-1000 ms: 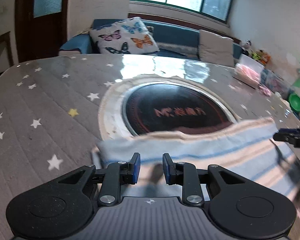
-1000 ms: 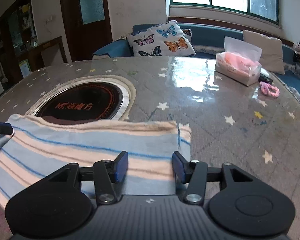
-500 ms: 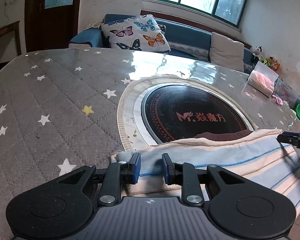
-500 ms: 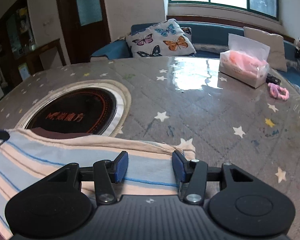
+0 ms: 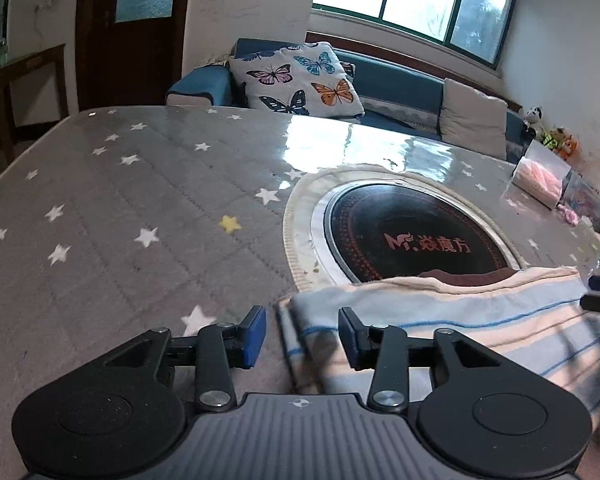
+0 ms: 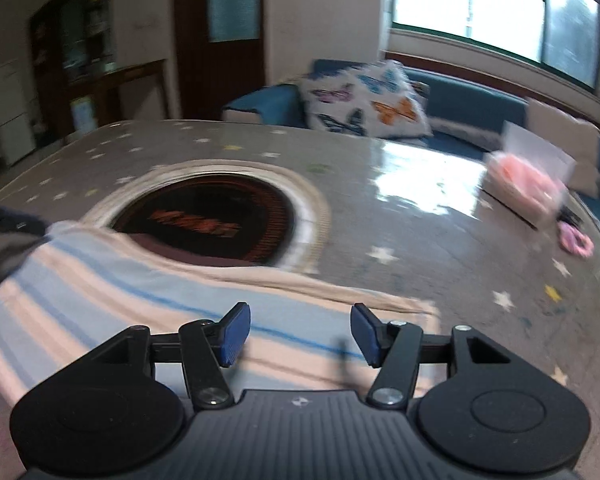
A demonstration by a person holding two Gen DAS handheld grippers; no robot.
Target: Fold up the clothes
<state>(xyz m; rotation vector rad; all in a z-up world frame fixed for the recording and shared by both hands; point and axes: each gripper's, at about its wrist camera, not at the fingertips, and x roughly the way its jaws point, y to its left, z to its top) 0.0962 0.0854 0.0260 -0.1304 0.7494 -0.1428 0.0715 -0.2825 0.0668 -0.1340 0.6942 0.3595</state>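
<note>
The left gripper [image 5: 302, 334] is hovering at the left end of the striped garment [image 5: 460, 320], its jaws having just been opening and now standing apart with the cloth edge lying loose between them, unpinched. The garment is lying folded flat on the starry table [image 5: 120, 208], its far edge overlapping the round cooktop [image 5: 412, 240]. The right gripper [image 6: 300, 334] is sitting over the right end, jaws likewise having just been widening, apparently releasing a laid-down fold
</note>
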